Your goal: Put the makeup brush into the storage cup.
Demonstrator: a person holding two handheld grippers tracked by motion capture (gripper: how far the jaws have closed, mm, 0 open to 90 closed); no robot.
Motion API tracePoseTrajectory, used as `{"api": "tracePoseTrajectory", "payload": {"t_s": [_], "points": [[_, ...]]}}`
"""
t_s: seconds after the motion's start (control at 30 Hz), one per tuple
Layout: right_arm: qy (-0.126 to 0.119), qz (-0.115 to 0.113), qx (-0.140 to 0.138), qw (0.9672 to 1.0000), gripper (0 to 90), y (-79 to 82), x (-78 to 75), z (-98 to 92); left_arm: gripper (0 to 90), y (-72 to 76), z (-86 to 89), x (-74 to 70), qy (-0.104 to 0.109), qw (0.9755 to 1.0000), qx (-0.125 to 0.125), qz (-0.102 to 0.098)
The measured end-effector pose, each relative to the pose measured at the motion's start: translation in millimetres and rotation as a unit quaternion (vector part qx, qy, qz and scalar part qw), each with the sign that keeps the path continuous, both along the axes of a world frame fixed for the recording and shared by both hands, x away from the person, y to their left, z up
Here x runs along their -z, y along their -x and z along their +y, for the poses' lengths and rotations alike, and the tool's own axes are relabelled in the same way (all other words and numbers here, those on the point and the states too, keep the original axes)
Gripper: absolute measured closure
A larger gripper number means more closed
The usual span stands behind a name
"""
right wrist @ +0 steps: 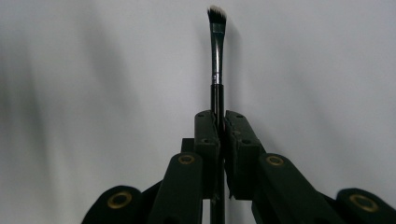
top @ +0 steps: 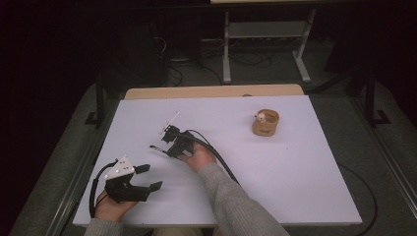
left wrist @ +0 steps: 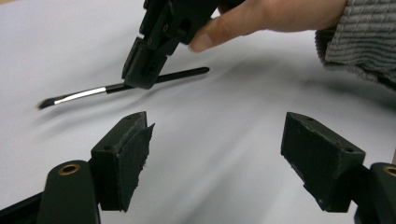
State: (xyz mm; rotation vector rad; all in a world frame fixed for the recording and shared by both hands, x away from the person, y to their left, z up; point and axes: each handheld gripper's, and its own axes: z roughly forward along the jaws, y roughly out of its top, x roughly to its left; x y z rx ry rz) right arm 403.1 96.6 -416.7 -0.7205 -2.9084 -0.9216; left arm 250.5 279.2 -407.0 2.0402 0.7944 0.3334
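While clamped, the brush (right wrist: 217,56) looks slim — black handle, silver ferrule.

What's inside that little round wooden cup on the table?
The round wooden cup holds something small and pale, peeking at its rim; too small to identify. The cup's wall hides whatever lies deeper.

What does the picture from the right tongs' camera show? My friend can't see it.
The right tongs are shut on a thin black makeup brush, which sticks straight up from between them. Its silver collar and dark, angled bristles are at the top, and behind it lies the plain white table.
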Motion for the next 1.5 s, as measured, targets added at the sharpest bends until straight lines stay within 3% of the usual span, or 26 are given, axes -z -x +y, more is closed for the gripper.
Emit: {"api": "tracePoseTrajectory", "payload": {"t_s": [0.63, 1.0, 1.5], "points": [[-0.044, 0.004, 0.001, 0.9990, 83.4, 2.7, -25.5, -30.1, 23.4, -1.0, 1.3, 1.3, -0.002, 1.0000, -0.004, 0.005], [-0.054, -0.003, -0.002, 0.9986, 83.4, 9.4, -36.1, -46.1, 23.9, -1.2, 2.1, 1.1, -0.005, 1.0000, -0.006, 0.006], [-0.087, -0.023, -0.018, 0.9958, 83.4, 26.5, -55.1, -76.6, 24.4, -2.1, -1.8, 1.0, 0.003, 0.9999, -0.005, 0.015]]}}
